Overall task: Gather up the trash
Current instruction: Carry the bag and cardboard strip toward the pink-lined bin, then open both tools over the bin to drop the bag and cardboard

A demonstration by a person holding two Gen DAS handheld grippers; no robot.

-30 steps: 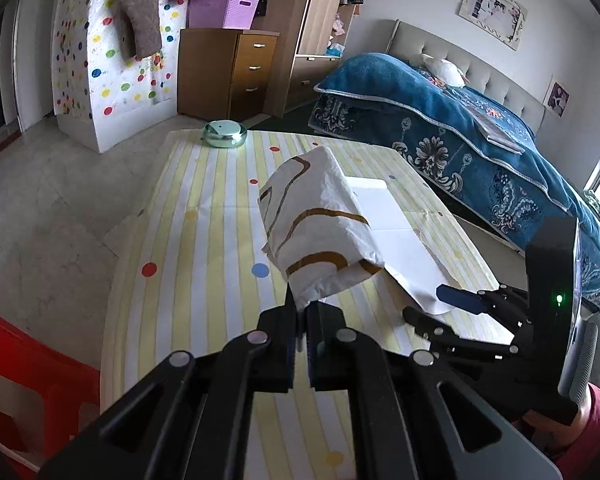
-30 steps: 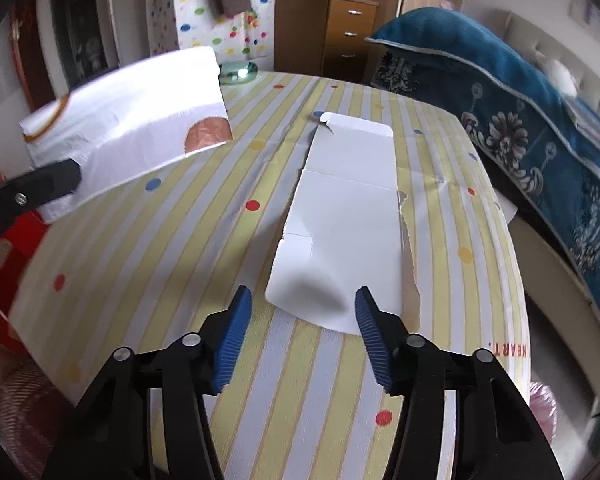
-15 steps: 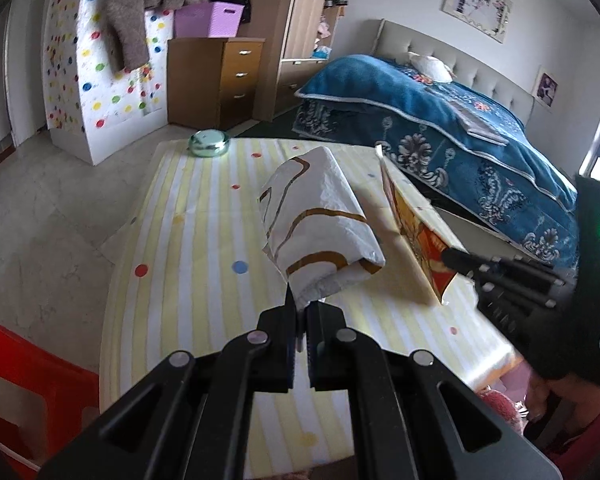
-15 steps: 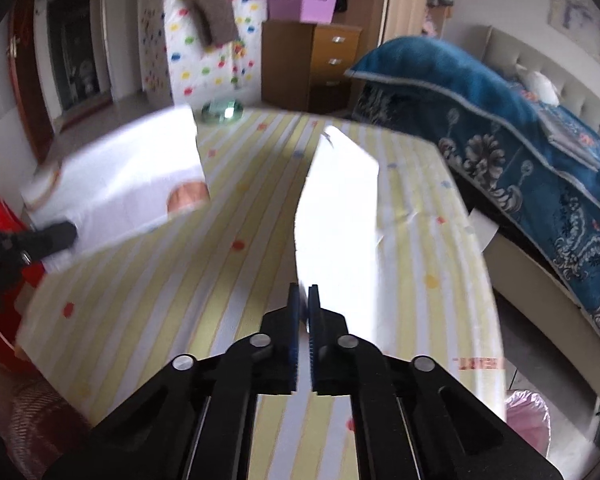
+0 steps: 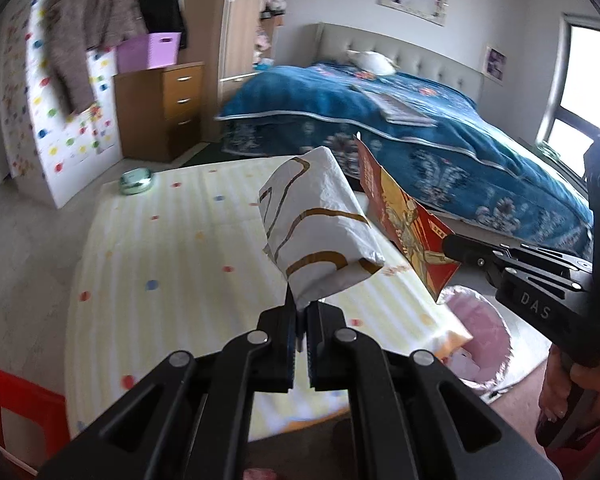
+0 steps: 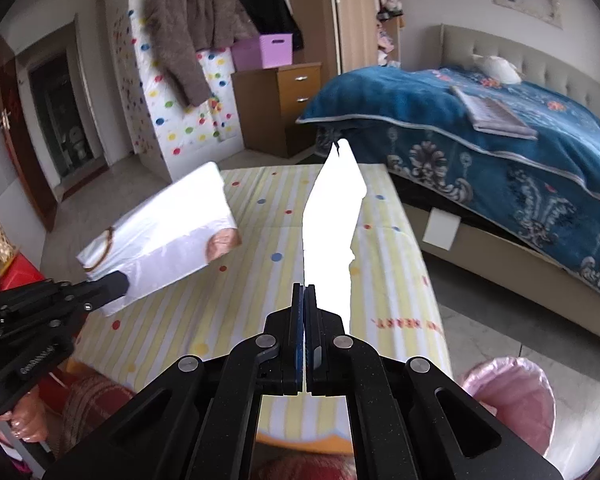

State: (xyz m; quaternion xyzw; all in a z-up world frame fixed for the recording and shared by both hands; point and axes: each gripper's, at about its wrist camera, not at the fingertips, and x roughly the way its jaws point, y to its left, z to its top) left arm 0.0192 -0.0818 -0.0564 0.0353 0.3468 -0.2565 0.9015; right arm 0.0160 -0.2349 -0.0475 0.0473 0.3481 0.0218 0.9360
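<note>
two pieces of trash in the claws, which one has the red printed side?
The flattened carton in the right claw: red and gold print on one face, plain white on the other. The white wrapper in the left claw only has brown curved lines.

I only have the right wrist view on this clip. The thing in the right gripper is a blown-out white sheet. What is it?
Observer: From the left wrist view, the flattened box has a red and yellow printed face, pinched in the right gripper.
Operator: Is the left gripper closed on that white bag?
Observer: Yes, the left gripper is shut on the bag's lower edge; the bag shows brown stripes.
Operator: Is a bin nearby?
Observer: A pink-lined bin stands on the floor beside the table, below the box.
</note>
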